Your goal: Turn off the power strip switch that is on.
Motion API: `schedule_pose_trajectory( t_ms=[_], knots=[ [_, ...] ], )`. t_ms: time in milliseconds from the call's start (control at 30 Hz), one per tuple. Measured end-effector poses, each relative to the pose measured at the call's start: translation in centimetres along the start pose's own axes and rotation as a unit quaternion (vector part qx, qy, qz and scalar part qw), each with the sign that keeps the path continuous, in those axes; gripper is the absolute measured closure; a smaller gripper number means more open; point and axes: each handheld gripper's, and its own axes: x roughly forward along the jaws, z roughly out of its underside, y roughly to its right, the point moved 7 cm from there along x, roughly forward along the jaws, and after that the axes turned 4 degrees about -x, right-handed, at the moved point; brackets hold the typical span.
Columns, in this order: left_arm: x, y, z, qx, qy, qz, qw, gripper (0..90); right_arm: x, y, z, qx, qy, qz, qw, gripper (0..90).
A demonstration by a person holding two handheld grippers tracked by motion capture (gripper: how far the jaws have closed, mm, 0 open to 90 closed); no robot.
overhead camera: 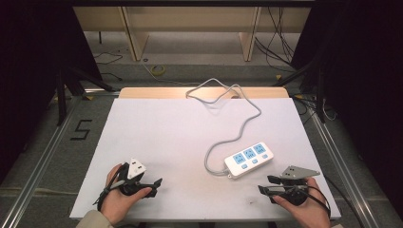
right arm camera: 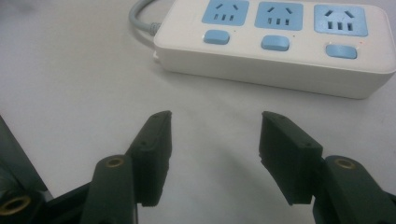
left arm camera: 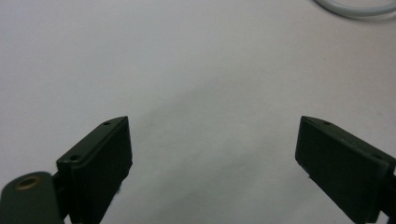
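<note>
A white power strip [overhead camera: 249,159] with three blue sockets and three blue switches lies on the white table [overhead camera: 161,137], right of centre. Its grey cable [overhead camera: 237,128] curls back to the table's far edge. My right gripper [overhead camera: 264,185] rests near the front right corner, open, pointing left just in front of the strip. In the right gripper view the power strip [right arm camera: 275,46] lies a short way beyond the empty right gripper [right arm camera: 215,126]. My left gripper [overhead camera: 157,186] sits at the front left, open, with only bare tabletop between the jaws of the left gripper [left arm camera: 212,128].
A wooden board [overhead camera: 142,92] edges the table's far side. Metal rails [overhead camera: 52,142] run along both sides on the floor, with a number marked on the left. Loose cables [overhead camera: 280,42] and dark stands lie beyond the table.
</note>
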Motion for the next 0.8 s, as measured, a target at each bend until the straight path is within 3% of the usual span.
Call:
schedule_pose_trajectory(
  t_ms=[233,600,800],
  knots=[
    [0.0,-0.1,0.0,-0.003,0.004,-0.004,1.0,11.9,-0.4,0.6,0.0,-0.003,-0.009,0.02,0.9998,51.3],
    [0.0,-0.2,-0.1,-0.003,0.006,-0.008,0.9999,13.2,-1.2,1.1,-0.3,-0.004,-0.039,0.037,0.9986,84.0],
    [0.0,-0.3,-0.1,-0.007,0.005,-0.011,0.9999,13.8,-1.4,1.6,-0.5,-0.015,-0.048,0.051,0.9974,90.0]
  ],
)
